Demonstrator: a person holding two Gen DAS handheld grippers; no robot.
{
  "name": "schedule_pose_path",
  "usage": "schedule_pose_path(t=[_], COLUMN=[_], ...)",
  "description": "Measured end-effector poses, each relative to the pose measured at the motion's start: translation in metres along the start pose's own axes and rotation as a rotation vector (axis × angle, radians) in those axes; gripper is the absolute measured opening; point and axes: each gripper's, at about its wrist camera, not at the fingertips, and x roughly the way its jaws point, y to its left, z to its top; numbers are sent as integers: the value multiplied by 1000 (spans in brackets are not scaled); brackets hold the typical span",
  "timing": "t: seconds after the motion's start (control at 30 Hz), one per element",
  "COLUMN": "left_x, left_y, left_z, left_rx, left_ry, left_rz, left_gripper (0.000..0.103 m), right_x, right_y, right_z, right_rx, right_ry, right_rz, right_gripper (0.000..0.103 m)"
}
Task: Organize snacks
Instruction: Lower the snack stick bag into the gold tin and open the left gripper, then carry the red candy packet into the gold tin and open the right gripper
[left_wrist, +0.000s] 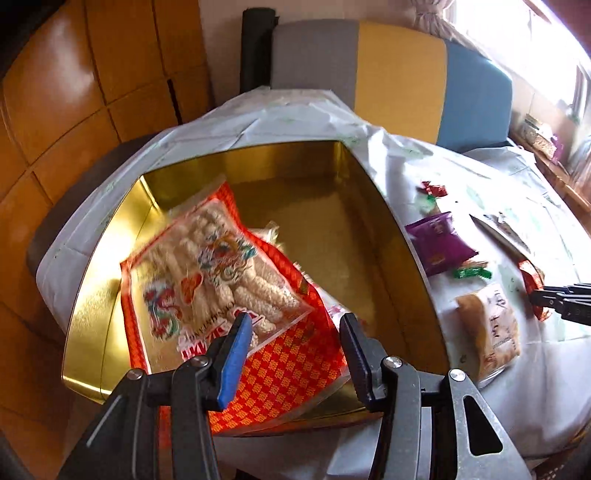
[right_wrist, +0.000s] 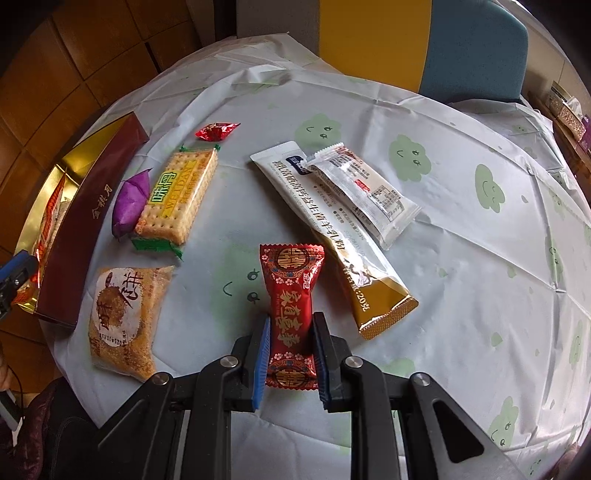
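An open gold tin (left_wrist: 369, 206) sits on the table, its maroon side (right_wrist: 92, 221) at the left in the right wrist view. Inside it lies an orange bag of puffed white sticks (left_wrist: 207, 273), tilted and blurred. My left gripper (left_wrist: 295, 332) hovers over the bag's near end, jaws apart and not pressing on it. My right gripper (right_wrist: 291, 339) is shut on a red candy packet (right_wrist: 291, 291) with gold characters, low over the tablecloth. Its black fingers (left_wrist: 554, 299) show at the right edge of the left wrist view.
Loose on the white tablecloth (right_wrist: 461, 258): a cracker pack (right_wrist: 177, 199), a purple packet (right_wrist: 129, 203), a small red candy (right_wrist: 214, 131), a sesame cake pack (right_wrist: 125, 317), a long white-and-gold sachet (right_wrist: 332, 236) under a clear one (right_wrist: 365, 192). A grey, yellow and blue chair back (left_wrist: 399, 66) stands behind.
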Motion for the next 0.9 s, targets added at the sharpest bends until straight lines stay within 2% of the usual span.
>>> schedule_pose_path(t=[0.13, 0.23, 0.5, 0.77, 0.9], left_x=[6, 10, -13, -21, -21], left_y=[11, 24, 40, 37, 36], left_z=[-3, -5, -15, -12, -15], left_rx=[-29, -78, -150, -133, -132], left_ry=[12, 14, -80, -102, -98], left_rz=[85, 115, 81, 63, 60], left_gripper=[51, 51, 51, 54, 55], right_x=[6, 6, 8, 2, -12], right_y=[3, 3, 2, 10, 24], right_z=[-1, -1, -1, -4, 0], right_rx=[-9, -4, 31, 43, 69], right_ry=[22, 20, 12, -1, -50], right_rz=[-13, -9, -8, -48, -9], right_gripper=[21, 21, 22, 22, 22])
